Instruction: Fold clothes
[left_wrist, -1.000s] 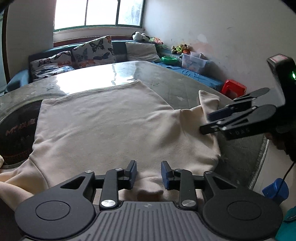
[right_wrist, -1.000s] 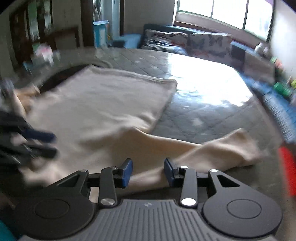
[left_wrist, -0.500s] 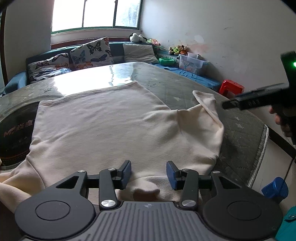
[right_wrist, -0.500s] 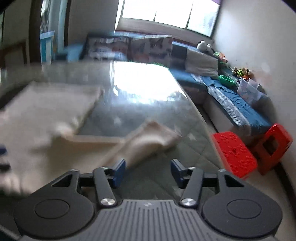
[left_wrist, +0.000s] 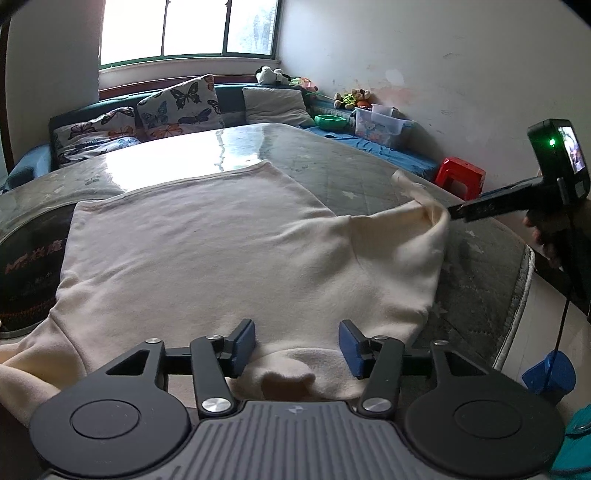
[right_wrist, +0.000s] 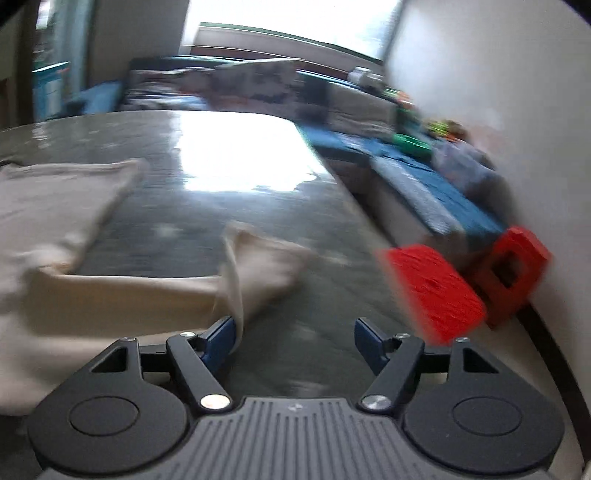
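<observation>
- The left tongs (left_wrist: 297, 345) are being spread wider than a second ago. Nothing is being pinched. The near edge of the cream top (left_wrist: 221, 251) is lying loose under and between the blue pads (left_wrist: 245, 341).
- The right tongs (right_wrist: 293, 341) are being spread too. They have been swung out to the right, away from the body of the top. The sleeve (right_wrist: 258, 258) is only brushing the left pad, not being pinched.
- The top is being left flat on the big grey table (left_wrist: 369, 177), with its sleeve stretched out to the right.
- It looks like the sleeve is being lined up for a new pinch, so it can be folded in.
</observation>
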